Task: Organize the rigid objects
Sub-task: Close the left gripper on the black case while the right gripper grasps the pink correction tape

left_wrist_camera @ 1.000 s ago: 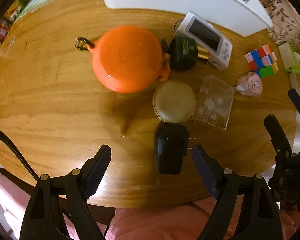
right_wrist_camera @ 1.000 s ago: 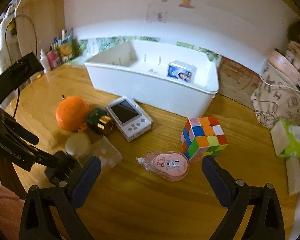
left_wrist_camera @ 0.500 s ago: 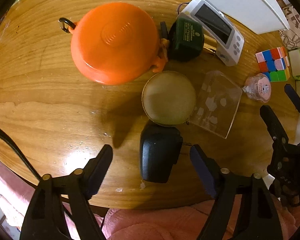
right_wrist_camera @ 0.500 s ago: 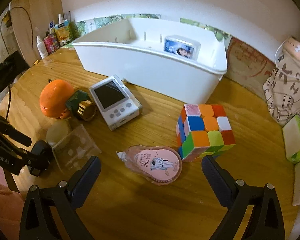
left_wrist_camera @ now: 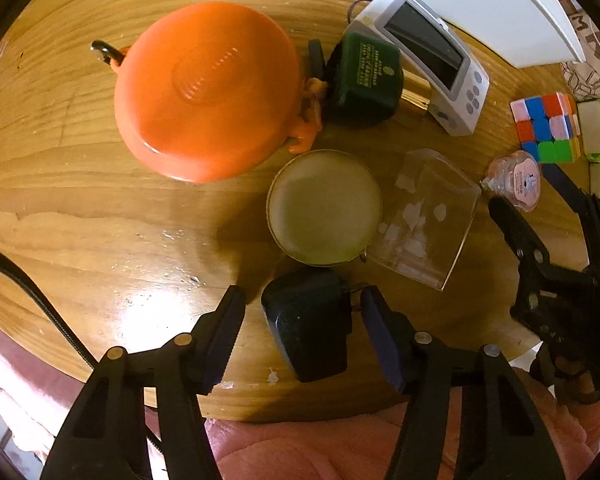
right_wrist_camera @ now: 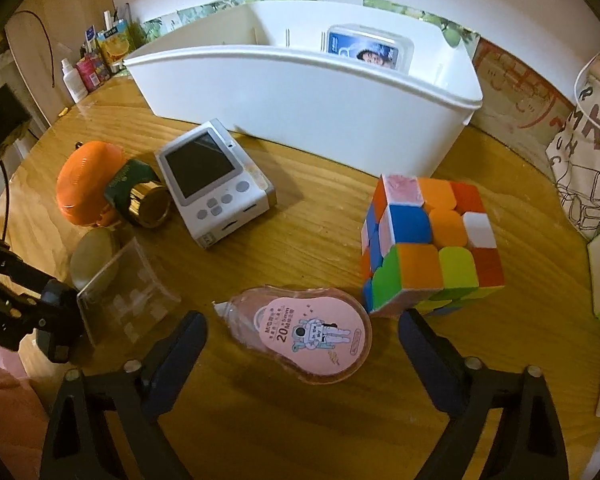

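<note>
A black plug adapter (left_wrist_camera: 308, 320) lies near the front edge of the round wooden table (left_wrist_camera: 100, 200). My left gripper (left_wrist_camera: 303, 296) points down over it, one finger on each side. Its jaws are closing, and a small gap still shows at the left pad. In the right wrist view a pink correction-tape dispenser (right_wrist_camera: 312, 332) lies flat between the fingers of my right gripper (right_wrist_camera: 302, 320). Those jaws are also closing and stand well clear of it. A white bin (right_wrist_camera: 300, 92) stands at the back of the table.
Beyond the adapter lie a round tin (left_wrist_camera: 324, 206), a clear plastic box (left_wrist_camera: 424, 216), an orange round case (left_wrist_camera: 204, 88), a green bottle with a gold cap (left_wrist_camera: 364, 76) and a white handheld device (left_wrist_camera: 428, 52). A colour cube (right_wrist_camera: 432, 240) sits right of the tape. A card box (right_wrist_camera: 368, 48) stands in the bin.
Both grippers have come down closer to the table and their jaws have narrowed. The left now straddles the black adapter, and the right has drawn in around the pink tape dispenser.
</note>
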Tool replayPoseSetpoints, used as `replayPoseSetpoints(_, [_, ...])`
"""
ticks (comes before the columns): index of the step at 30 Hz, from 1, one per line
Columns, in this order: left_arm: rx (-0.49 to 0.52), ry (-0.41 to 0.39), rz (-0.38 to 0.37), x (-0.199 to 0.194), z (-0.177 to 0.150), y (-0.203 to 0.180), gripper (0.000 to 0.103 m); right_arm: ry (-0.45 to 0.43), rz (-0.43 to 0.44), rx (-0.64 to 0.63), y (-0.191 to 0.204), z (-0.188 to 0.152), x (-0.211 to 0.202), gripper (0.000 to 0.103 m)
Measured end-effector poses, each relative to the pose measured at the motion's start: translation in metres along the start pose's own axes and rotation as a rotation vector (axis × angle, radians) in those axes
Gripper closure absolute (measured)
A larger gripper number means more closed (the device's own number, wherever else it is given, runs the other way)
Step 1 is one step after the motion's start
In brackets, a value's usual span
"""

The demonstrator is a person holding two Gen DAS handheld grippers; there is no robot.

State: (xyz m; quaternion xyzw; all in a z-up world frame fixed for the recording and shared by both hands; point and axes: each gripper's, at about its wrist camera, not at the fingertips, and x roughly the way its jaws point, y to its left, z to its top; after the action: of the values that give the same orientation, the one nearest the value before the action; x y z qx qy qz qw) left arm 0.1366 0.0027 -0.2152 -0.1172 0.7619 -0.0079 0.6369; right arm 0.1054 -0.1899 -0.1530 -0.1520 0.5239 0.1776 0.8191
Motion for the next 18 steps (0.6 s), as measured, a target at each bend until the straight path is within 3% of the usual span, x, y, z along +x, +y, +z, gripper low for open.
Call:
replayPoseSetpoints(7, [-0.012,0.025,0.013,-0.004,0.007,-0.01,0.057,0.017,0.022,0.016,-0.001,0.003,0.008,0.017])
replayPoseSetpoints(11, [-0.03,0.023,0.002,0.0,0.001,-0.008,0.058,0.0,0.037,0.008,0.001,0.005,0.008,0.028])
replayPoseSetpoints(18, [-0.053,0.019,0.002,-0.001,-0.022,-0.001,0.058,0.001,0.053,-0.005,0.004,0.007,0.01,0.029])
